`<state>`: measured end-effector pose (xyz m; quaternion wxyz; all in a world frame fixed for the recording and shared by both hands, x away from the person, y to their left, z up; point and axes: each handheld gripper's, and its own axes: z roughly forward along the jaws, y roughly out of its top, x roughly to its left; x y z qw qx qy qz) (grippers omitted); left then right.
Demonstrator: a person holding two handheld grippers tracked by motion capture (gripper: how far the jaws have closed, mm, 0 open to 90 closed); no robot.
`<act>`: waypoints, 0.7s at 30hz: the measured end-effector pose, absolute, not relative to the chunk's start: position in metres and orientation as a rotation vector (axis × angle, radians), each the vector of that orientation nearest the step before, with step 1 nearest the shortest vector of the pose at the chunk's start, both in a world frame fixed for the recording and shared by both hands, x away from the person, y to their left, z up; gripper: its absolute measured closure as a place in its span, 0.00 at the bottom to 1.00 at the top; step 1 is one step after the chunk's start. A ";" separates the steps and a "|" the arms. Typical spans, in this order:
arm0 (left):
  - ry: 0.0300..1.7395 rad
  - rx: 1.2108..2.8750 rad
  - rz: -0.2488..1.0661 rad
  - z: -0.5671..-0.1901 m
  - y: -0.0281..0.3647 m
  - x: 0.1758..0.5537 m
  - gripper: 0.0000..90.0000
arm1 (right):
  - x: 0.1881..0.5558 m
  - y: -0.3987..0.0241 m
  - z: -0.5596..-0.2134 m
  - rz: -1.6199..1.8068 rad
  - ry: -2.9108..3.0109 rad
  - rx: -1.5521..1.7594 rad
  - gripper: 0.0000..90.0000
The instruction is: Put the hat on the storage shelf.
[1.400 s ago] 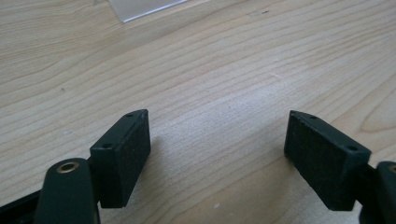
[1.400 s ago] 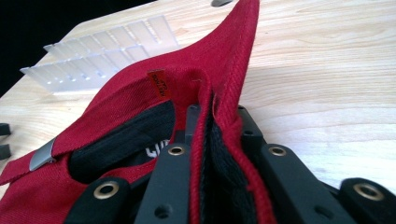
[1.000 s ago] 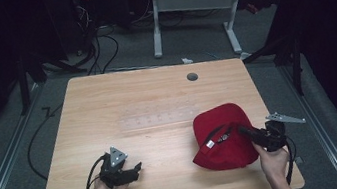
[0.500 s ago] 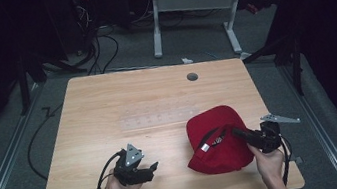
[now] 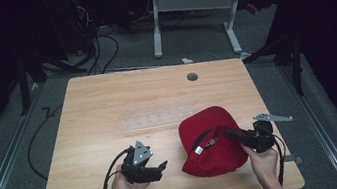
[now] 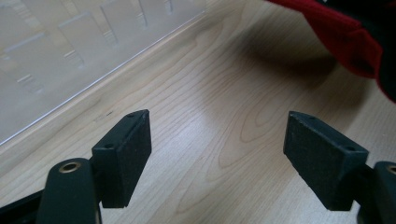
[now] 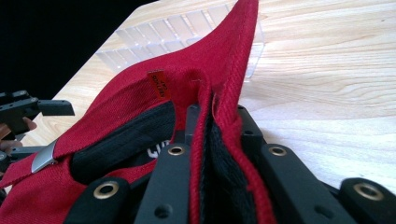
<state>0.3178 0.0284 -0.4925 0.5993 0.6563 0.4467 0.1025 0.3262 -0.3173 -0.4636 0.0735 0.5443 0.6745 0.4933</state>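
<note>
Red fabric cap with black inner band (image 5: 212,141) lying near right on the light wooden table (image 5: 108,108), rim pinched in right gripper (image 5: 229,133). Left gripper (image 5: 160,169) just left of it, jaws just widened, spread around nothing.

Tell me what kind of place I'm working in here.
Likely a lab or workshop recording station, not a home: a bare wooden table with a cable port, loose cables on grey carpet, and a white-legged desk frame behind. The red cap is the work item.
</note>
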 end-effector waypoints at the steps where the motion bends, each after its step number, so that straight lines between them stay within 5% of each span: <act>1: 1.031 1.519 0.238 -0.492 0.027 0.318 0.26 | 0.326 -0.316 -0.463 1.482 2.031 1.632 0.90; 21: 0.962 1.569 0.251 -0.487 0.006 0.316 0.23 | 0.333 -0.294 -0.460 1.486 2.127 1.604 0.89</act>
